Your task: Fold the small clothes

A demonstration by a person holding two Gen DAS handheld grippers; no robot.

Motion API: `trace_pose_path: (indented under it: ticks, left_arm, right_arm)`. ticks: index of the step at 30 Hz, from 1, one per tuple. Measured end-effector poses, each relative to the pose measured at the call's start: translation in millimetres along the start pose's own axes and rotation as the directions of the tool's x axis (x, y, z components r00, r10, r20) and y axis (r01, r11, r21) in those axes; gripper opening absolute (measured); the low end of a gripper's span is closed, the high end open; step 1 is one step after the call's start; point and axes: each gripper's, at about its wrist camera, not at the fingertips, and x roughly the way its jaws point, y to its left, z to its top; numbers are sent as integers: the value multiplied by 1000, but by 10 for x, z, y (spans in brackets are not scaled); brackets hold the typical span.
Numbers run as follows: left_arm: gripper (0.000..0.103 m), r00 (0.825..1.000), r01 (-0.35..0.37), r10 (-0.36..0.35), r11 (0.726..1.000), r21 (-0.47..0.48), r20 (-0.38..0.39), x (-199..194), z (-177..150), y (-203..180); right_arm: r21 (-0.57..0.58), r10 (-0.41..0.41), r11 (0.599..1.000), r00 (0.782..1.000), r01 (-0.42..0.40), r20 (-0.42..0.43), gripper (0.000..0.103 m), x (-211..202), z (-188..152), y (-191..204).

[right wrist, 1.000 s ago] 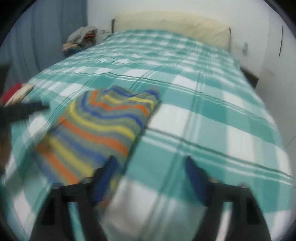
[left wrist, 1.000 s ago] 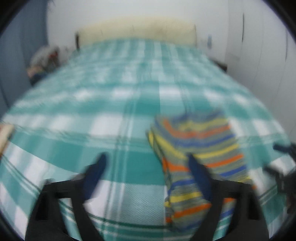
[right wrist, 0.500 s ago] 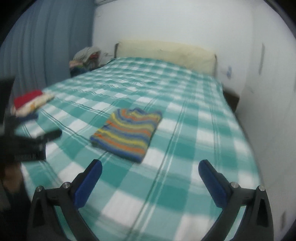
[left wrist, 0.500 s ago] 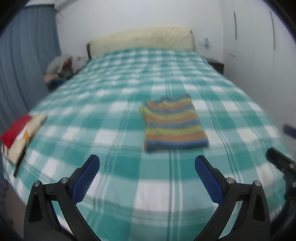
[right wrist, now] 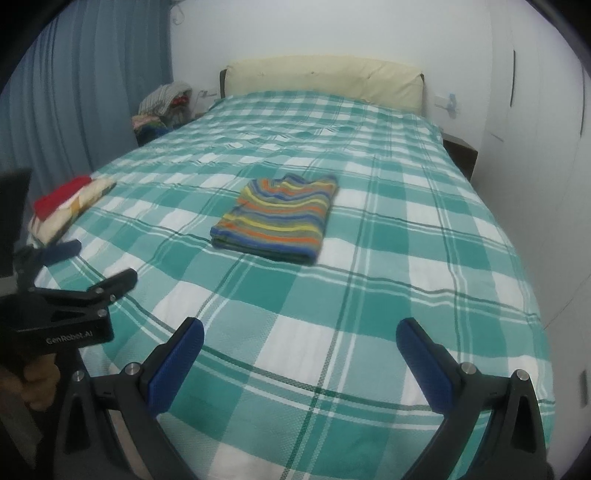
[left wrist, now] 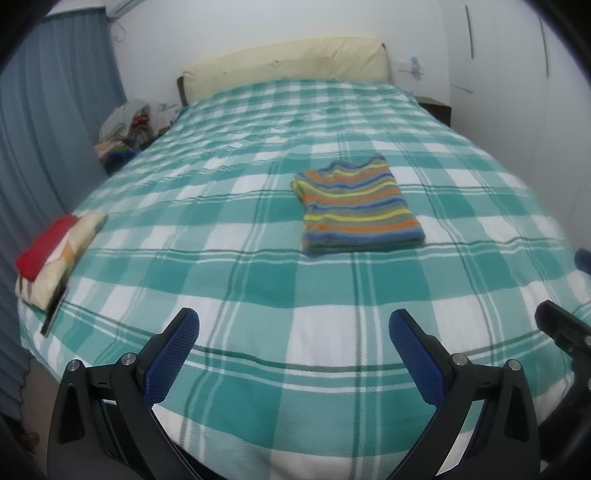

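A bed (left wrist: pixel 258 280) in a teal and white checked cover (right wrist: pixel 369 280) stretches ahead of the tongs, its near edge just below them. At the far end, well beyond the tongs, a cream headboard cushion (left wrist: pixel 288 64) stands against the white wall (right wrist: pixel 314 33). Blue curtains (left wrist: pixel 51 122) hang to the left of the tongs. Beside the bed's far left corner sits a heap of mixed fabrics (right wrist: pixel 166 107). To the far right stands a dark bedside cabinet (right wrist: pixel 460 153), next to white wardrobe doors (left wrist: pixel 517 74).
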Motion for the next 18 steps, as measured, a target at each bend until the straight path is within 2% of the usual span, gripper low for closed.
trace_pose_path:
  ticks: [2, 6, 10, 18]
  left_arm:
    - [103, 1000, -3, 3, 1000, -5, 12, -35, 1, 29]
    - [103, 998, 46, -45, 999, -25, 41, -125, 18, 105]
    - [103, 998, 50, -48, 998, -47, 51, -233, 78, 155]
    - [103, 999, 27, -25, 998, -56, 37, -396, 143, 187]
  right_arm:
    - [1, -11, 1000, 1000, 11, 7, 103, -38, 36, 25]
    - [9, 13, 1000, 999, -13, 33, 103, -159, 142, 72]
    - [-10, 6, 1000, 998, -6, 66, 103, -257, 219, 150]
    - [-8, -3, 1000, 999, 3, 44, 103, -291, 187, 174]
